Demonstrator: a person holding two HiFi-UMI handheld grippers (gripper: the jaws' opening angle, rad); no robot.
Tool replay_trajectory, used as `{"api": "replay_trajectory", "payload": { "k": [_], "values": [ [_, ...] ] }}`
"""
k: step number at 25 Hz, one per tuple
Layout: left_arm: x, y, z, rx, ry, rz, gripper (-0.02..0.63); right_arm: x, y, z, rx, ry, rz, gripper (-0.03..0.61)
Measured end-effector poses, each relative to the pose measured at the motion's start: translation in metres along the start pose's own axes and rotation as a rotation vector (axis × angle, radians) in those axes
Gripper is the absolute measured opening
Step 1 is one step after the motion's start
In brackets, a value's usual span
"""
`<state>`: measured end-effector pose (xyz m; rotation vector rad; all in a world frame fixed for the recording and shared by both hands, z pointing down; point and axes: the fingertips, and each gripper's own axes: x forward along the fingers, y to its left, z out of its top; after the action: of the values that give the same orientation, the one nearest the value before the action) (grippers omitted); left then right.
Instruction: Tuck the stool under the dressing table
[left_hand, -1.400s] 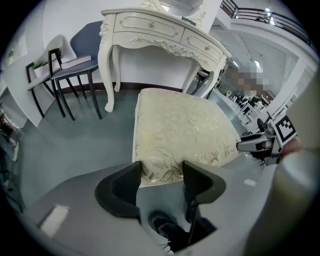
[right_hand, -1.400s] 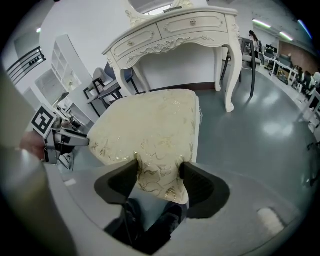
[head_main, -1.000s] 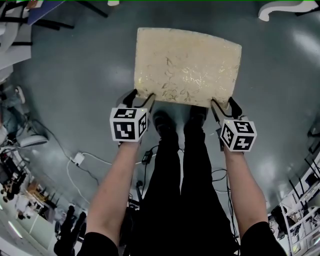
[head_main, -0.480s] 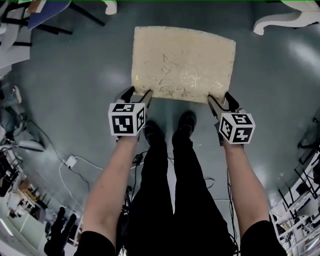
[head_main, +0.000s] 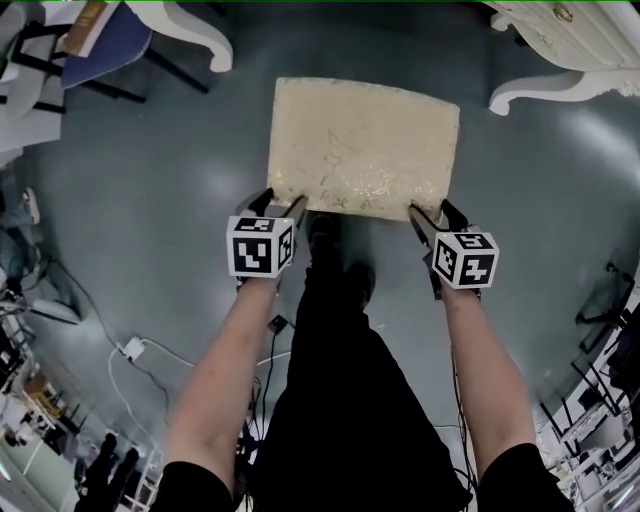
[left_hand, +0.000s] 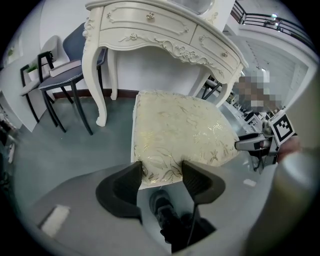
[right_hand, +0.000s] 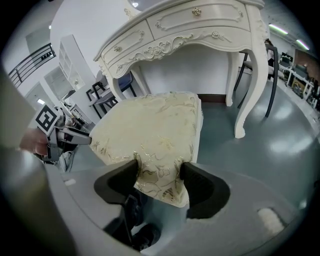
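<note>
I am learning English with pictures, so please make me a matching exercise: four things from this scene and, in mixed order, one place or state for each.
Things
1. stool
2. dressing table
3. left gripper
4. right gripper

Places or states
A. shut on the stool's near right corner
B. white, with drawers, beyond the stool
C. cream seat with gold leaf pattern
D. shut on the stool's near left corner

Pairs: 1-C, 2-B, 3-D, 4-A
</note>
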<state>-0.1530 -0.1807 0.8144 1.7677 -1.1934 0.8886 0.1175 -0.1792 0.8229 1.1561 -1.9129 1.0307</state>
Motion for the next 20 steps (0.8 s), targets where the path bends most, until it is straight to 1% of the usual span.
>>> {"api": "replay_trajectory", "payload": {
  "k": [4, 8, 13, 16, 18, 20],
  "values": [
    [0.01, 0.008, 0.03, 0.007, -0.025, -0.004, 0.275, 0.011, -0.008, 0.026, 0.011, -0.002, -0.01, 0.299],
    [0.021, 0.014, 0.062, 0.02, -0.054, -0.023, 0.275, 0.022, -0.017, 0.055, 0.022, -0.004, -0.02, 0.298],
    [0.033, 0.022, 0.097, 0.029, -0.038, -0.061, 0.276, 0.034, -0.028, 0.087, 0.035, 0.021, -0.05, 0.298],
    [0.038, 0.03, 0.112, 0.051, -0.015, -0.081, 0.276, 0.042, -0.027, 0.095, 0.065, 0.053, -0.06, 0.298],
    [0.043, 0.035, 0.123, 0.067, -0.015, -0.089, 0.276, 0.048, -0.028, 0.102, 0.086, 0.069, -0.069, 0.299],
    [0.047, 0.038, 0.134, 0.076, -0.021, -0.094, 0.276, 0.052, -0.03, 0.111, 0.092, 0.063, -0.078, 0.299]
  ]
}}
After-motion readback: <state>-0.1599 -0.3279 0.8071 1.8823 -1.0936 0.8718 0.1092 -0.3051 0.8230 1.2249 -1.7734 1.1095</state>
